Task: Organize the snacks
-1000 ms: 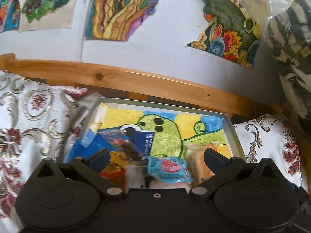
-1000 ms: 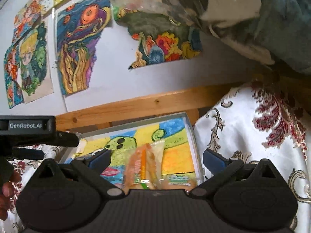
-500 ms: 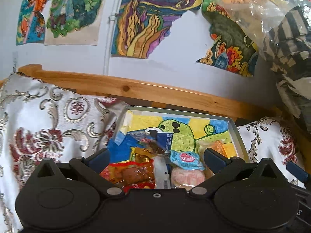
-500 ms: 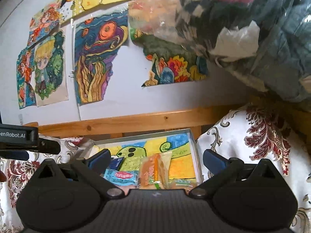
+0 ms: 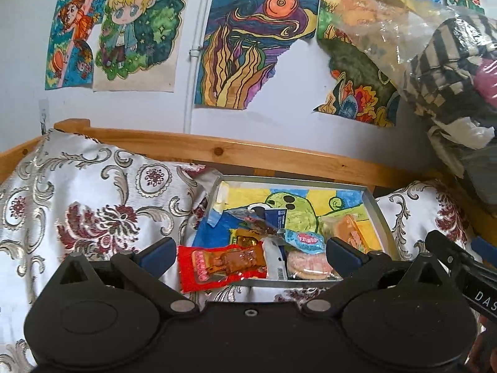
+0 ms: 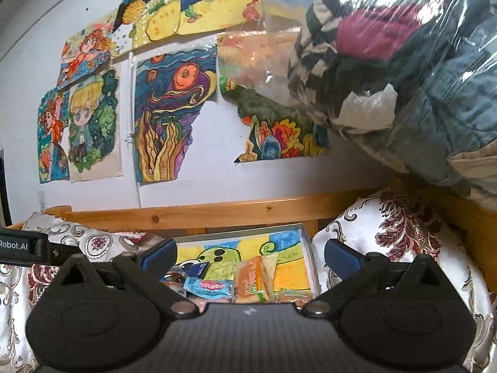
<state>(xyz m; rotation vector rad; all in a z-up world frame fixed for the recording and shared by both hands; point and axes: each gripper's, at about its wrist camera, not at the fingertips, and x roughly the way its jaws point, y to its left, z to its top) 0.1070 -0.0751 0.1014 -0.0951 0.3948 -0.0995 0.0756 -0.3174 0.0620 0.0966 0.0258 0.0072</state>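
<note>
Pulled back and up from the tray (image 5: 380, 217) on both sides: a second ago hanging close over the snacks, now seeing the whole tray from farther off, with more wall and wooden rail (image 5: 248, 152) in view. Left gripper (image 5: 251, 250) with fingers spread wide and nothing between them; right gripper (image 6: 250, 253) likewise wide and empty. No contact with any packet in either view.

Snacks gathered in the near half of the tray, on its painted lining: blue packet (image 5: 303, 241) in the middle, round pink cakes (image 5: 307, 264) just in front of it against the near wall, orange packet (image 5: 348, 230) toward the right wall, a few darker wrappers heaped behind. Red packet (image 5: 217, 264) at the near left corner, seemingly lapping over the rim onto the patterned cloth (image 5: 93, 202).

Reads as a retreat after a drop-off, so probably near the end of the job. Possibly one step left: nudging the red packet fully inside. Hard to tell from here whether anything remains outside the tray.
</note>
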